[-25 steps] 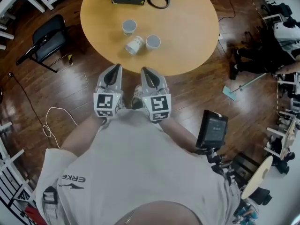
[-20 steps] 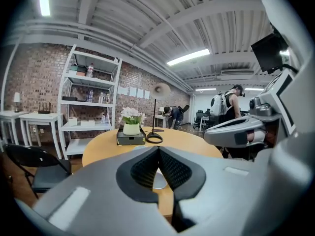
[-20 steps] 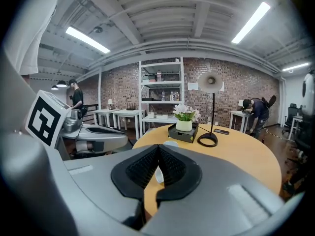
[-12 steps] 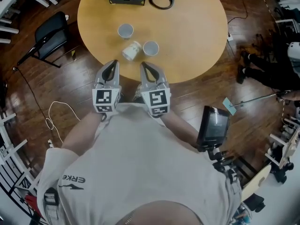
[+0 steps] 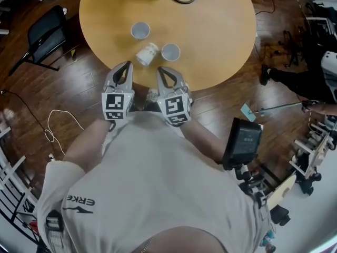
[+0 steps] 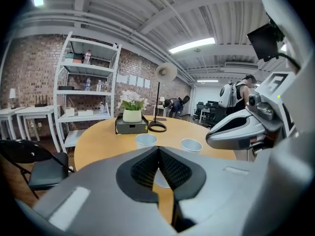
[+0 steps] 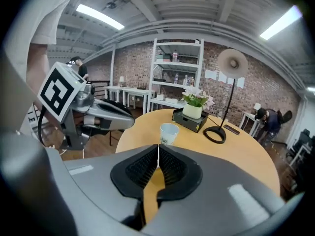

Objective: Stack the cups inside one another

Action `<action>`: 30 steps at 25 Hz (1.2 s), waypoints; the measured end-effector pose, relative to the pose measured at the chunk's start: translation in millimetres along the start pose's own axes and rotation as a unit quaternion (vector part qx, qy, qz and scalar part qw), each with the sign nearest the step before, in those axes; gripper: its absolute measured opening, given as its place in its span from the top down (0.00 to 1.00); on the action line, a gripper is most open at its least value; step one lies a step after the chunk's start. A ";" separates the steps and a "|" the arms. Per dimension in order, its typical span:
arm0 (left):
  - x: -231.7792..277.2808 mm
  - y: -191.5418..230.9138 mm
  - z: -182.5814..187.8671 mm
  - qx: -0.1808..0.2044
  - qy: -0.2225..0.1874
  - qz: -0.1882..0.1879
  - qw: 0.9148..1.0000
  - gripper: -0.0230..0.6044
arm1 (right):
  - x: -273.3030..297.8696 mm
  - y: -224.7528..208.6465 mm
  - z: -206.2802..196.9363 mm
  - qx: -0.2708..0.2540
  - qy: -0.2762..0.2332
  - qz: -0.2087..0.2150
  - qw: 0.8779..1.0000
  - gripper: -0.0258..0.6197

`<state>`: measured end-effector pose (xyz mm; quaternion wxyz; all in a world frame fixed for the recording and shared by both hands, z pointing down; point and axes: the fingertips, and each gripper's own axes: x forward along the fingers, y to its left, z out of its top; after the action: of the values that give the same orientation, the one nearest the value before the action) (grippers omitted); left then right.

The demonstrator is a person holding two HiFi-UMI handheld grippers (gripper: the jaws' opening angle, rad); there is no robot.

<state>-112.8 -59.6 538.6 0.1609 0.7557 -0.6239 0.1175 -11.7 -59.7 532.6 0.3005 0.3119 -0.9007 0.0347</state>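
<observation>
A person holds the grey left gripper [image 5: 122, 70] and grey right gripper [image 5: 164, 74] side by side, jaws closed, both empty.

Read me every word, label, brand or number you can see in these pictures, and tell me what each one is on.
"ERKE": on the person's shirt, upside down in the head view.
Print on the upright cup in the right gripper view: too small to read.
Print on the tipped cup in the head view: too blurred to read.
Nothing else readable.
</observation>
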 end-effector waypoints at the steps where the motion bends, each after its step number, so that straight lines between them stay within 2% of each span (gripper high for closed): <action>1: 1.8 0.1 0.8 0.002 0.000 -0.003 1.000 0.96 | 2.0 0.4 -0.3 -0.020 0.008 0.006 1.000 0.90; 6: 13.2 3.0 -10.4 0.029 0.008 -0.019 0.999 0.96 | 20.2 6.1 -8.3 -0.073 0.043 0.028 0.996 0.89; 8: 17.2 5.5 -17.1 0.041 0.013 -0.026 0.999 0.96 | 27.9 13.1 -16.0 -0.096 0.062 0.044 0.993 0.85; 10: 18.5 7.6 -26.0 0.050 0.021 -0.035 0.998 0.96 | 33.1 23.1 -24.0 -0.134 0.081 0.062 0.986 0.80; 12: 19.6 10.5 -36.7 0.053 0.031 -0.039 0.997 0.96 | 38.2 30.8 -32.1 -0.193 0.103 0.084 0.972 0.71; 15: 19.8 10.8 -43.1 0.042 0.036 -0.038 0.998 0.96 | 41.0 30.9 -39.3 -0.311 0.135 0.108 0.934 0.59; 17: 17.1 9.2 -45.1 0.032 0.039 -0.038 0.998 0.96 | 40.9 29.0 -40.2 -0.393 0.151 0.117 0.899 0.53; 20: 14.0 10.4 -48.4 0.018 0.041 -0.037 0.998 0.96 | 46.0 26.7 -41.6 -0.497 0.173 0.131 0.840 0.46; 23: 15.8 16.4 -52.2 0.005 0.038 -0.035 0.999 0.96 | 60.9 25.3 -49.1 -0.554 0.194 0.150 0.796 0.40; 28: 21.0 14.4 -52.2 -0.003 0.035 -0.036 0.999 0.96 | 75.8 18.6 -62.6 -0.607 0.225 0.195 0.737 0.34; 30: 20.9 12.5 -52.5 -0.002 0.036 -0.037 0.999 0.96 | 79.5 19.5 -65.6 -0.620 0.234 0.213 0.718 0.32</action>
<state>-119.8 -60.2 596.1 0.1887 0.7733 -0.5895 0.1373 -38.7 -70.6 633.4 0.6123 -0.1620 -0.6647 -0.3963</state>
